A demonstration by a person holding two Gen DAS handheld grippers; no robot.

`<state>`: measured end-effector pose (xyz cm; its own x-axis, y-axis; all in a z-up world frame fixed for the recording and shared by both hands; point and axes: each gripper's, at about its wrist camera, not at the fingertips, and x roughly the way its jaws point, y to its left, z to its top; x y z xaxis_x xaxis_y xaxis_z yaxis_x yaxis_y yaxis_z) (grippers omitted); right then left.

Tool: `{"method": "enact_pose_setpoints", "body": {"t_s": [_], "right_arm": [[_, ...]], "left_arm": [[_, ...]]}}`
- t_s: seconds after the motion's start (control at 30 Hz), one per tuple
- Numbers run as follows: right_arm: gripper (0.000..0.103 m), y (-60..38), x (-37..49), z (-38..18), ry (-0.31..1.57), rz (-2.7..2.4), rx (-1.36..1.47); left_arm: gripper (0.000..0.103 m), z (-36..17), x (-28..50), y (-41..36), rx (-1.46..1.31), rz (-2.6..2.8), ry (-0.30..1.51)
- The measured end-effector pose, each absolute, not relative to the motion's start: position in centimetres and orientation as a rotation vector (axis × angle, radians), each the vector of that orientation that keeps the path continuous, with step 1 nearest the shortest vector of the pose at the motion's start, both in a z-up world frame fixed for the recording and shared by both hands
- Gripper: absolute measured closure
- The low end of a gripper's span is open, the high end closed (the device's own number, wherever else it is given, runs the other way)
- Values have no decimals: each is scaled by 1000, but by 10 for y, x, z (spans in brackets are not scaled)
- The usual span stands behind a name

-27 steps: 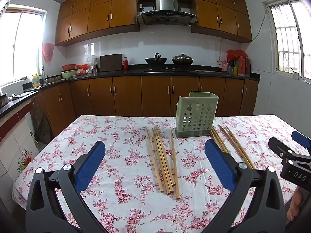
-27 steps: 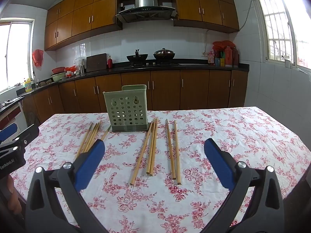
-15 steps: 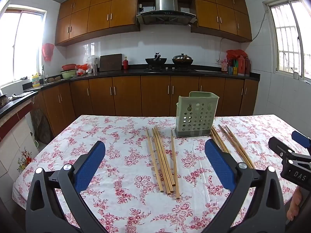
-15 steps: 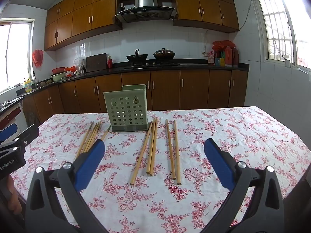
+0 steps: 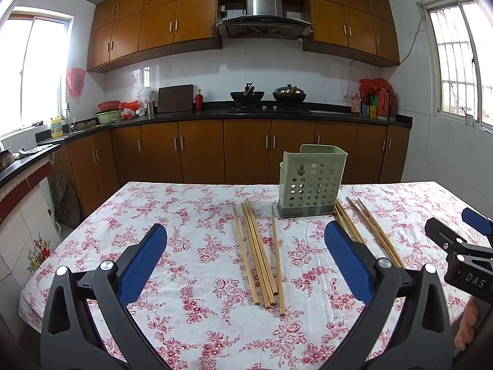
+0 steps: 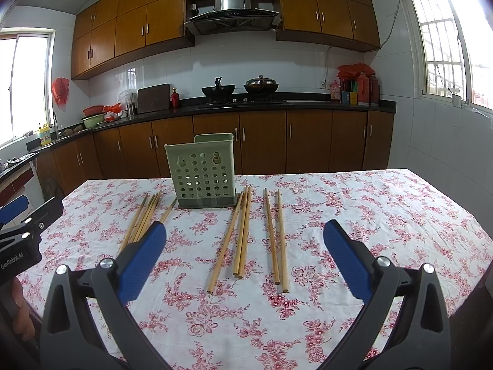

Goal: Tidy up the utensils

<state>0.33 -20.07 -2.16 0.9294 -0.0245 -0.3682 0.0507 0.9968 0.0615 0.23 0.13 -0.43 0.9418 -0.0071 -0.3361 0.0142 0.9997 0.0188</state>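
A pale green perforated utensil holder [image 5: 310, 182] [image 6: 202, 172] stands upright near the far side of the floral tablecloth. Several wooden chopsticks [image 5: 258, 252] [image 6: 144, 215] lie flat to its left, and several more chopsticks [image 5: 366, 228] [image 6: 243, 231] lie to its right. My left gripper [image 5: 246, 265] hovers open above the left group, nothing between its blue pads. My right gripper [image 6: 245, 262] hovers open above the right group, also empty. Each gripper shows at the edge of the other's view: the right gripper [image 5: 468, 256] and the left gripper [image 6: 18, 234].
The table [image 5: 185, 215] stands in a kitchen with brown cabinets [image 5: 246, 151] behind it. A dark counter carries two woks [image 5: 268, 95], bottles and bowls. A tiled wall lies to the right of the table [image 6: 400, 215]. A person's hand [image 6: 21, 317] holds the left gripper.
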Motion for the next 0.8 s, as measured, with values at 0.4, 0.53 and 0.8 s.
{"method": "enact_pose_setpoints", "body": {"t_s": [0.4,0.53,0.8], "right_arm": [[4,-203,7,-24,384,-44,70],[4,-214,25,-36,440,-87,98],[32,-263,93,-63,681,-155,222]], "left_arm": [[2,-9,4,1,17,-7,359],[2,-26,22,4,-13,12,429],[2,-48,68,42,-128,53,659]]}}
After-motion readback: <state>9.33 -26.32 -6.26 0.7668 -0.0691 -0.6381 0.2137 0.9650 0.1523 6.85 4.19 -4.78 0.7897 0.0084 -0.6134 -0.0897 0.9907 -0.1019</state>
